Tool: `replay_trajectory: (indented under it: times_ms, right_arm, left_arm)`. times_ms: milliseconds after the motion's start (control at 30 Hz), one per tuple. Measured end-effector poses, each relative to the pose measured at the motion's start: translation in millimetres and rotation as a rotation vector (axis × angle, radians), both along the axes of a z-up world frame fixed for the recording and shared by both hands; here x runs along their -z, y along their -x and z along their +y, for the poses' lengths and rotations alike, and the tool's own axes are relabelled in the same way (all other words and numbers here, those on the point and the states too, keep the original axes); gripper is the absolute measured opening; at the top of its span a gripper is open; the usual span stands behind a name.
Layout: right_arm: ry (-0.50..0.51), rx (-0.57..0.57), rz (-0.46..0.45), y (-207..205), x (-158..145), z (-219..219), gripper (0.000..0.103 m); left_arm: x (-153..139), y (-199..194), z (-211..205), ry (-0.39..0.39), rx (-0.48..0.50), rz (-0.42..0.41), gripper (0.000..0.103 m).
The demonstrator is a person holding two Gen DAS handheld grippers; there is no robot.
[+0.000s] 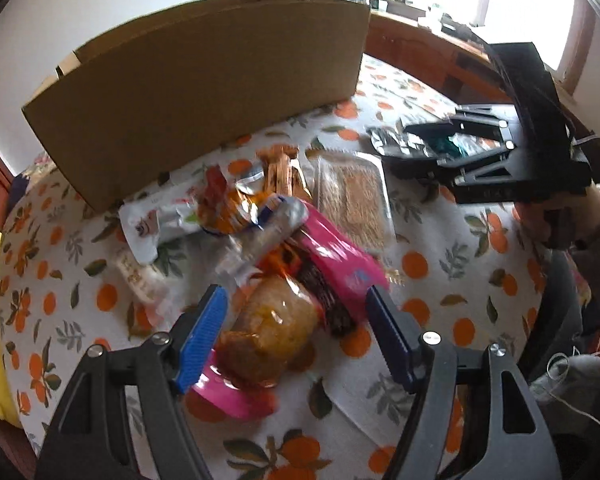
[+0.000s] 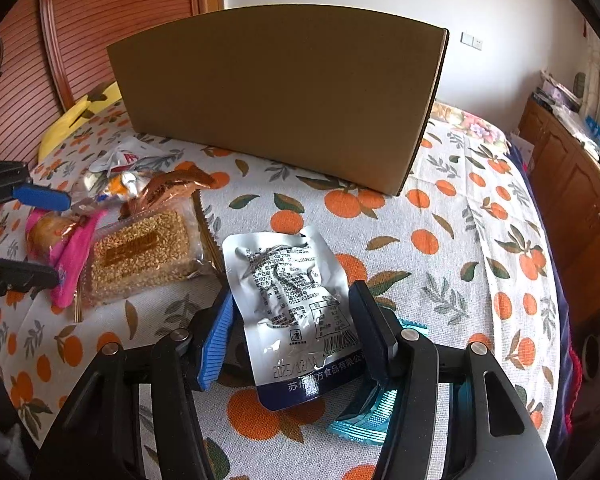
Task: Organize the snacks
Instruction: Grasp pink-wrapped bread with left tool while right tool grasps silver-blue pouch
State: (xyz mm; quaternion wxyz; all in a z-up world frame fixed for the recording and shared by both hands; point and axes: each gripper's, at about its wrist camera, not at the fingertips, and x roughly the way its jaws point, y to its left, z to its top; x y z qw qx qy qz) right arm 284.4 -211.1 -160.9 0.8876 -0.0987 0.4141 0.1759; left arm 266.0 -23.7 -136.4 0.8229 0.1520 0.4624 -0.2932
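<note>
**Snacks heaped before an open box, both tongs poised**

On the orange-print bed cover (image 2: pixel 440 200), a cardboard box (image 2: pixel 276 96) stands beyond both tongs, likely the snacks' destination. Left tongs (image 1: pixel 296 332) gape around a clear-wrapped pastry (image 1: pixel 266 332); right tongs (image 2: pixel 292 328) straddle a silver pouch (image 2: pixel 292 308), pads seemingly not pressing.

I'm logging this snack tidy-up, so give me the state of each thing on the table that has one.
Cardboard box: upright.
Silver pouch: lying flat between the right claw pads, sealed.
Teal packet: flat, partly under the right claw.
Sesame bar pack: flat, sealed.
Bread bun pack: between the open left claw pads.
</note>
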Motion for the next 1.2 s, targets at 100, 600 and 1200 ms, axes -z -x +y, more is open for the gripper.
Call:
replay_trajectory:
  times_ms: [100, 600, 1200]
  right_arm:
    - [-0.001, 0.0, 0.0, 0, 0, 0, 0.058]
    - [-0.001, -0.001, 0.0, 0, 0, 0, 0.058]
    - [0.004, 0.0, -0.003, 1, 1, 1, 0.058]
  left_arm:
    - [4, 7, -1, -0.037, -0.005, 0.005, 0.071]
    - [8, 21, -8, -0.074, -0.054, -0.04, 0.057]
    - [7, 47, -1, -0.018, -0.196, -0.088, 0.05]
